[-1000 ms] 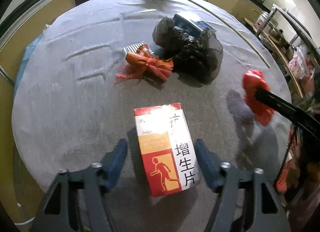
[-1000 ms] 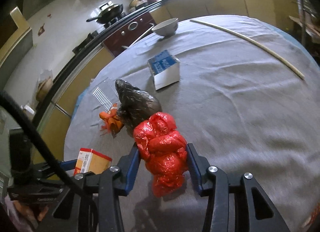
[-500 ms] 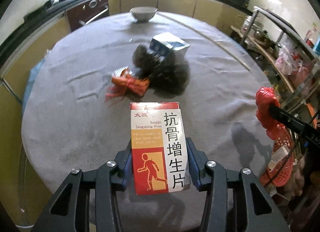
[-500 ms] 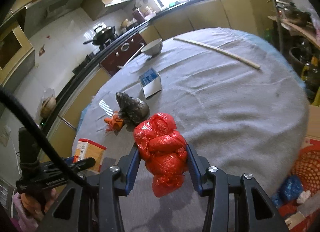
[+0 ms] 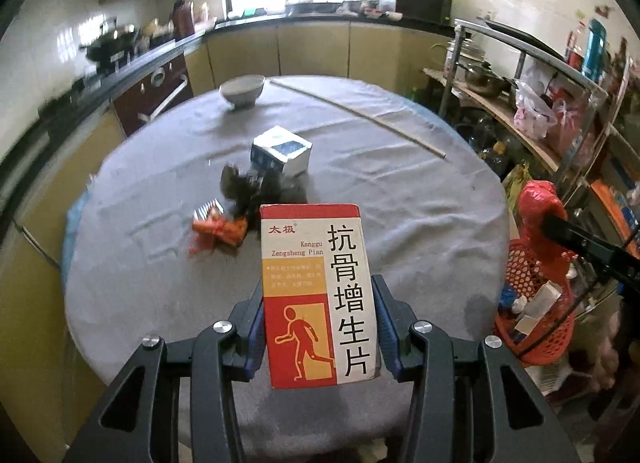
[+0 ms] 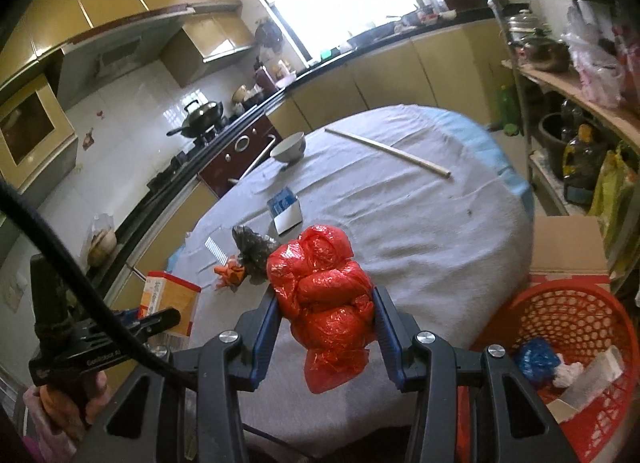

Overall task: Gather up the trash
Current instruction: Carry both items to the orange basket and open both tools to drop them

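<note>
My left gripper [image 5: 318, 327] is shut on a red, orange and white medicine box [image 5: 318, 291], held up above the near edge of the round table [image 5: 420, 199]. My right gripper [image 6: 325, 317] is shut on a knotted red plastic bag [image 6: 324, 303], raised over the table's near right edge. That bag [image 5: 538, 215] also shows at the right of the left wrist view, and the box [image 6: 170, 297] at the left of the right wrist view. On the cloth lie a crumpled black bag [image 5: 250, 189], an orange wrapper [image 5: 218, 229] and a blue-and-white carton [image 5: 282, 153].
A red mesh basket [image 6: 568, 327] with scraps inside stands on the floor at the right, below the table edge, next to a cardboard box [image 6: 566, 241]. A bowl [image 5: 242, 91] and a long wooden stick [image 5: 360, 113] lie at the far side. Metal shelves [image 5: 532, 75] crowd the right.
The left gripper closed on the medicine box and lifted it off the table. Both grippers rose and drew back from the table; the red basket has come into view.
</note>
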`<state>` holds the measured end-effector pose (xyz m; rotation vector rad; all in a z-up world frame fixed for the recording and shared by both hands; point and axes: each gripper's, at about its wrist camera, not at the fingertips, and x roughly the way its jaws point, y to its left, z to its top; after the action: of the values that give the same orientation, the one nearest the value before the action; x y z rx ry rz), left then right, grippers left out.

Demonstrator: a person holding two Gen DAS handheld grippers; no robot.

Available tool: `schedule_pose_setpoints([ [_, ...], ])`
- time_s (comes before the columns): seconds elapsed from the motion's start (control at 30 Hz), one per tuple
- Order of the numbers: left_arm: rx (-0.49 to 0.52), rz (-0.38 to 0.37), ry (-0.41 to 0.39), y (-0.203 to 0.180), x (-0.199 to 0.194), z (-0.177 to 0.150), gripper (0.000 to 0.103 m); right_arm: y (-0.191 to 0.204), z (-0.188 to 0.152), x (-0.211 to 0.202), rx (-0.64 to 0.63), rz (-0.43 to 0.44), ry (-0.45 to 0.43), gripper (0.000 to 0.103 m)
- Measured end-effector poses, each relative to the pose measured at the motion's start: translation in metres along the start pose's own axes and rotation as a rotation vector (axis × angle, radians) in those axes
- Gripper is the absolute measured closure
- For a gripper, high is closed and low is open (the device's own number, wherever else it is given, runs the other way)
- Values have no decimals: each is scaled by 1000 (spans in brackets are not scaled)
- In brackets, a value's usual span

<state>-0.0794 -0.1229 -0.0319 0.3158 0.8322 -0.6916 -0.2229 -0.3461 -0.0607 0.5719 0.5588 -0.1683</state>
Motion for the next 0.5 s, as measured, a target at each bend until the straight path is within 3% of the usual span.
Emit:
schedule_pose_setpoints([
  [0.5, 158, 52, -73, -73, -20, 16, 54, -36, -9, -67, 52, -18, -77, 55],
])
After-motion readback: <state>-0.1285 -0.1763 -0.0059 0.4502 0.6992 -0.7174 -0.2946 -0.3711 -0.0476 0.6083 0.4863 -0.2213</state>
